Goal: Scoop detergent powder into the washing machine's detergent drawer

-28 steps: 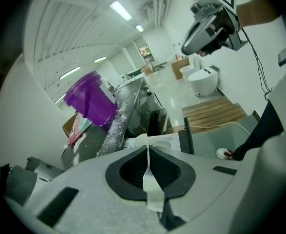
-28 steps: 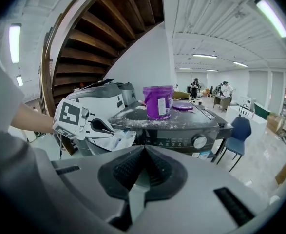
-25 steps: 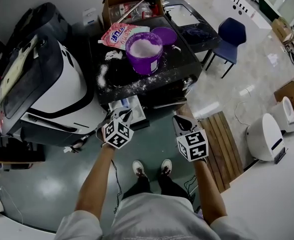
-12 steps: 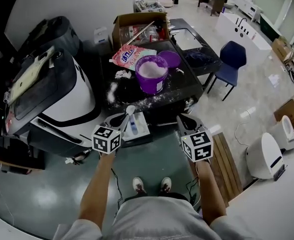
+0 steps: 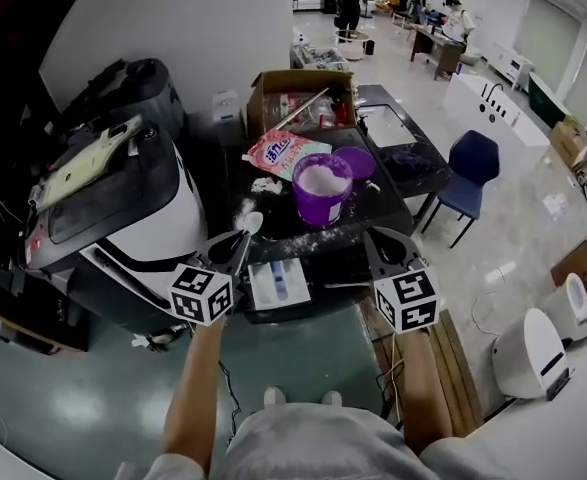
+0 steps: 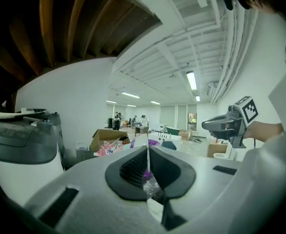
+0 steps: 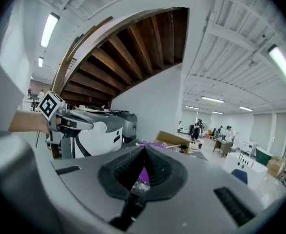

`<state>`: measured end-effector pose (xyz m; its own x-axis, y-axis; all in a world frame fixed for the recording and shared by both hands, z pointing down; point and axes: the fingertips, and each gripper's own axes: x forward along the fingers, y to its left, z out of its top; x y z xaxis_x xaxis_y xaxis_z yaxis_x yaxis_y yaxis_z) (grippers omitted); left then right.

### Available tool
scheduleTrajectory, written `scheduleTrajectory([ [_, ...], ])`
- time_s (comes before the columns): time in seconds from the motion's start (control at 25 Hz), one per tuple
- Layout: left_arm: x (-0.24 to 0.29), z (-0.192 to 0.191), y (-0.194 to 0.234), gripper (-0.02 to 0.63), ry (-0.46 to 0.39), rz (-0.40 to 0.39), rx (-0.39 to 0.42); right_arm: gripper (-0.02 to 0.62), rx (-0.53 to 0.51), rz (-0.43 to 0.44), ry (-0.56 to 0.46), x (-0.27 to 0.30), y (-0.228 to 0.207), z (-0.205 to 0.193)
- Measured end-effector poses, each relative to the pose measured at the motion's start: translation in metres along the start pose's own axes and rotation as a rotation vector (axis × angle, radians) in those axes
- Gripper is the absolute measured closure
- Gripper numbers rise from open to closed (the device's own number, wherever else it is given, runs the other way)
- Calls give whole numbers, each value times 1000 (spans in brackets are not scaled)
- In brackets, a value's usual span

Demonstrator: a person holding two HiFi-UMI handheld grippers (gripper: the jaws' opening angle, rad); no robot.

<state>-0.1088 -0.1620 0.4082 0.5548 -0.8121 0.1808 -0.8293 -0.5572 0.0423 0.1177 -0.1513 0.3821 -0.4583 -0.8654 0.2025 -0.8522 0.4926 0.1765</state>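
Pinching: the left gripper (image 5: 235, 244) has its fingers pressed together on the thin handle of a white scoop (image 5: 254, 222); the scoop's bowl sticks out just past the fingertips.
Right gripper (image 5: 380, 240): fingers pressed together with nothing between them; only a sliver of purple shows through the gap behind them.
Detergent tub (image 5: 320, 204): purple, upright and open, filled with white detergent powder (image 5: 321, 179); it stands on the table (image 5: 388, 204) ahead of both pairs of fingers, to the right of the left ones and to the left of the right ones.
Lid (image 5: 357, 162): purple, lying flat just beyond the tub, on its right.
Detergent bag (image 5: 285, 152): pink and white, lying past the tub, further from the fingers.
Spilled powder (image 5: 241, 208): white smears on the dark table, just ahead of the scoop's bowl.
Detergent drawer (image 5: 278, 284): pulled open, lying between the two grippers and lower than their fingertips, closer to the left ones.
Washing machine (image 5: 143, 218): white and dark grey, to the left of the left fingers.
Cardboard box (image 5: 273, 88): open, at the far end of the table, well beyond both grippers.
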Motion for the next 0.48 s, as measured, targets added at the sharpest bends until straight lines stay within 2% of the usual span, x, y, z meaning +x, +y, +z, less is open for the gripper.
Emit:
scheduleTrajectory([
  [0.08, -8, 16, 2, 591, -40, 7, 11, 589, -11, 6, -24, 1, 2, 13],
  [0.24, -23, 45, 0, 591, -74, 27, 103, 589, -48, 10, -58, 1, 7, 35],
  [0.48, -41, 84, -10, 591, -152, 9, 143, 589, -78, 35, -103, 3, 19, 60],
])
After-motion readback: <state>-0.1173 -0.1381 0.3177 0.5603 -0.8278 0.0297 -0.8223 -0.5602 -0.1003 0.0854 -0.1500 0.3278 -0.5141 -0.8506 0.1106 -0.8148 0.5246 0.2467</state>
